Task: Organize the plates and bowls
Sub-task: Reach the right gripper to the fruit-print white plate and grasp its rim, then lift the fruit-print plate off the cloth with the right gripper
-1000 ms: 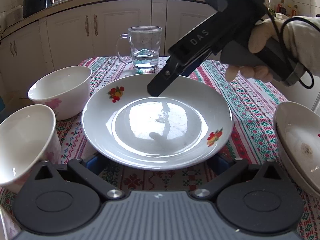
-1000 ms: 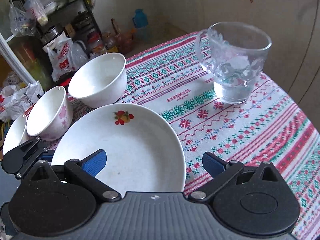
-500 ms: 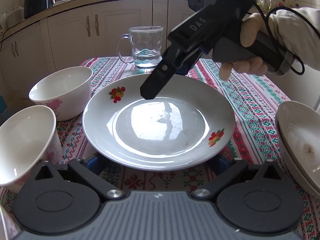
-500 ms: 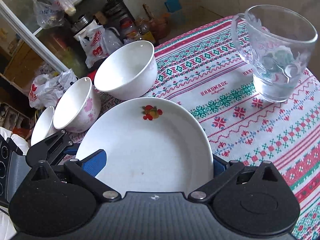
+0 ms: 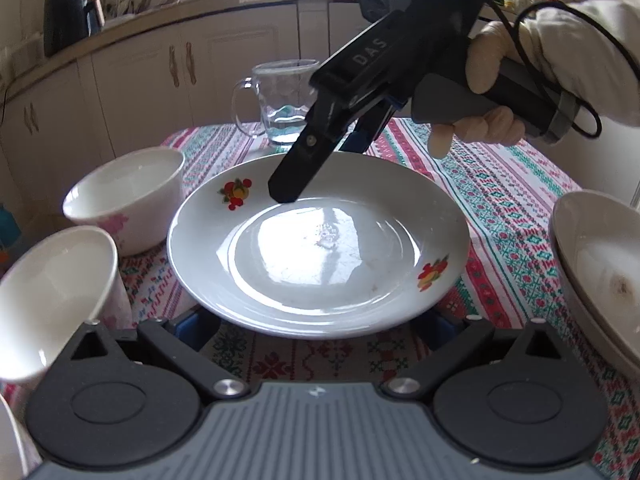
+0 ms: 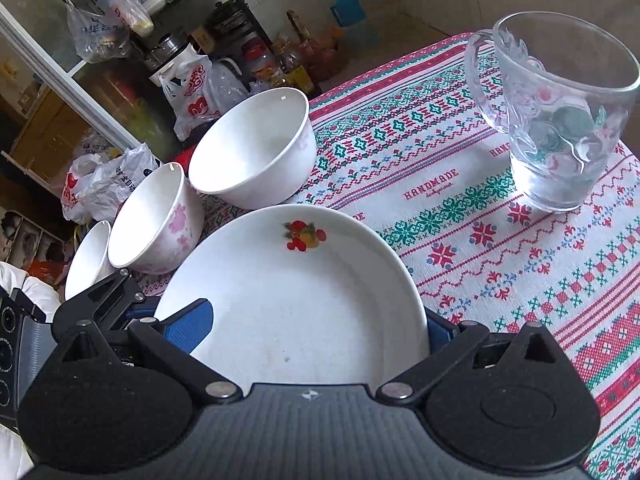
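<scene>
A white plate [image 5: 320, 248] with fruit prints lies on the patterned tablecloth in the middle of the left wrist view; it also shows in the right wrist view [image 6: 296, 300]. My left gripper [image 5: 316, 322] is open, its jaws at the plate's near rim. My right gripper [image 6: 316, 324] is open, one finger [image 5: 296, 172] over the plate's far rim, the plate edge between its jaws. Two white bowls [image 5: 128, 196] [image 5: 52, 300] stand left of the plate. Another plate [image 5: 600, 272] lies at the right.
A glass mug [image 5: 286, 100] with some water stands behind the plate, also seen in the right wrist view [image 6: 560, 132]. The table's left edge runs close by the bowls [image 6: 252, 148]. Kitchen cabinets [image 5: 160, 72] stand beyond the table; bags and jars clutter the floor.
My right gripper has moved left and lower over the plate's far rim, so the plate now sits further between its jaws. My left gripper has barely moved.
</scene>
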